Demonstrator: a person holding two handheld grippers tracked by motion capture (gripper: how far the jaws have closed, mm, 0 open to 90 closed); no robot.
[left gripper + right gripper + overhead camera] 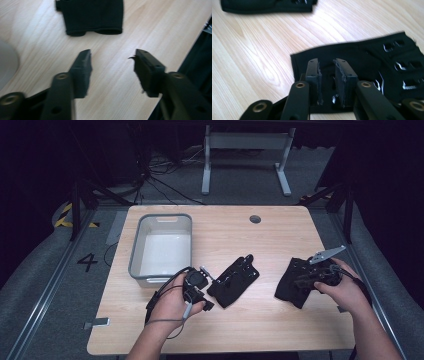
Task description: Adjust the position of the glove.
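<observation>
Dark surroundings close in on a pale wooden tabletop (280, 320), with a metal frame standing on the grey floor beyond it. A grey plastic bin (136, 251) sits near its far left corner and serves as the landmark: everything in hand lies to the right of it.

Two black fingerless gloves are on the wood. The nearer glove (233, 280) lies flat just right of the bin's front corner, its cuff toward the person. The farther glove (296, 281) lies well to the right of the bin, close to the tabletop's right edge.

The left claw (112, 66) is held low beside the bin's front corner, its jaws wide apart and empty, pointing at the cuff of the nearer glove (93, 16) with bare wood between. That spread looks like readiness to take the cuff edge, which stands a little proud of the wood.

The right claw (327, 81) hangs over the farther glove (372, 65), jaws narrowed to a small gap directly above the fabric near its cuff; whether any cloth is pinched I cannot tell. Coming in at the cuff makes sense, since the perforated back offers less of an edge to catch.

My reading is that both gloves are meant for the bin, which is empty.
</observation>
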